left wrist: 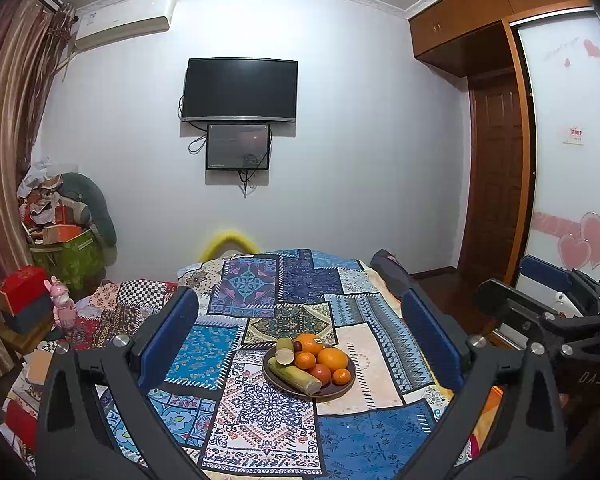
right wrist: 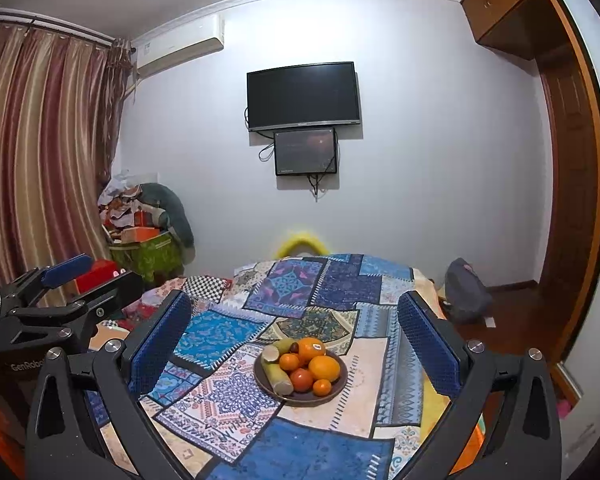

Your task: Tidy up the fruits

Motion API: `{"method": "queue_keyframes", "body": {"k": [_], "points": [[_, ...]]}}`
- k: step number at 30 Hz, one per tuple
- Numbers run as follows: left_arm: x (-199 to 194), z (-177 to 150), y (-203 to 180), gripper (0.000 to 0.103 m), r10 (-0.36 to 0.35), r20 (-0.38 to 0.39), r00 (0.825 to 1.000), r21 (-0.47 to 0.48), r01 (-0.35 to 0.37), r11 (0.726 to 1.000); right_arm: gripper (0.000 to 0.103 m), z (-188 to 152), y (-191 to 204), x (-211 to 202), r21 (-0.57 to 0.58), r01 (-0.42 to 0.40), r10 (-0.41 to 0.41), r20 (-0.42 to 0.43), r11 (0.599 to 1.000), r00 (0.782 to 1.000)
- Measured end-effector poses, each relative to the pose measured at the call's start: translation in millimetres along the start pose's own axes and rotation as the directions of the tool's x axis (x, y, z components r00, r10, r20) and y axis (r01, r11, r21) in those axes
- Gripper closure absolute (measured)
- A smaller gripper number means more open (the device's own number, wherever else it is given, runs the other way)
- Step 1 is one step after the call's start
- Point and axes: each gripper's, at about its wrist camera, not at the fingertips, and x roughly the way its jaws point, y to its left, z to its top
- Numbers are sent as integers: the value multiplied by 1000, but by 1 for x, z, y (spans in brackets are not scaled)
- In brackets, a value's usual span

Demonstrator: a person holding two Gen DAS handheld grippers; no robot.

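left tongs (left wrist: 300, 332): wide open, empty | right tongs (right wrist: 294, 334): wide open, empty | brown plate (left wrist: 350, 382) with oranges (left wrist: 332, 358), sugarcane pieces (left wrist: 294, 372): on patchwork cloth (left wrist: 260, 412), at 12 o'clock from both tongs

Ahead of me a dark television (left wrist: 239, 90) hung on the pale wall, with a smaller screen (left wrist: 238, 146) just beneath it. An air conditioner (left wrist: 124, 20) sat high by the striped curtains (right wrist: 40, 152). A patchwork cloth (left wrist: 260, 412) covered the table, a pink rabbit figure (left wrist: 62, 306) stood beside it, and boxes were heaped in the corner (left wrist: 60, 216)
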Motion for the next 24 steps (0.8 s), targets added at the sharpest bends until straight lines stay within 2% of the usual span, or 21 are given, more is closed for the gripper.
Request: {"method": "queue_keyframes", "body": {"k": [24], "points": [[-2,-1,-3,0,-16,5,1000,11,16,1000,0,5,1,-2,-2,4,-4,15,1000,1000]]}}
